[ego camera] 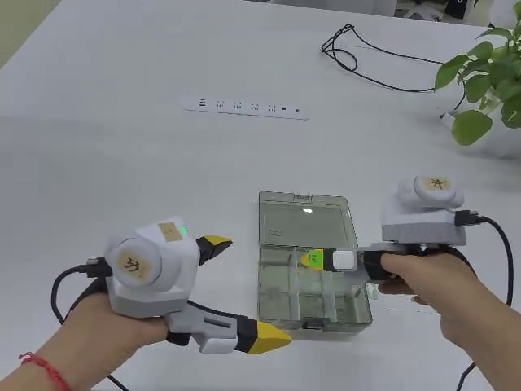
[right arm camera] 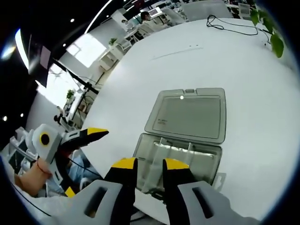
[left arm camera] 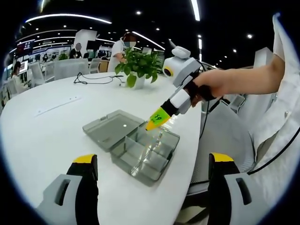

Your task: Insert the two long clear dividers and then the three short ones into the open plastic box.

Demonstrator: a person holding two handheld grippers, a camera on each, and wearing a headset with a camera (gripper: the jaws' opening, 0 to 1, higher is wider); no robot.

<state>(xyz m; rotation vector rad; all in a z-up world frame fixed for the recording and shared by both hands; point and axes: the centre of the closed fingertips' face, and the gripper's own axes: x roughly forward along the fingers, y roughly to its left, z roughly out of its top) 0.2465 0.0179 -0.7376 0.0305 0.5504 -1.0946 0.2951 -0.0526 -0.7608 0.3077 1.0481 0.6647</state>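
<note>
Left tool (ego camera: 244, 289) gapes wide, empty, beside plastic box (ego camera: 262, 293) on tabletop (ego camera: 122, 163). Right tool (right arm camera: 150, 164) over box compartments, jaws narrowly parted; cannot tell whether it grips anything.

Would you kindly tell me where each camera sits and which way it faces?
Head view: on the headset, facing forward and down at the plastic box; left gripper, right gripper and the hands holding them show.
Left gripper view: on the left gripper, facing the box from its side; own jaws wide apart, right gripper and forearm at right.
Right gripper view: on the right gripper, facing down at the box; own jaws close together, left gripper at left.
Shared: all see the box; each gripper view sees the other gripper.
</note>
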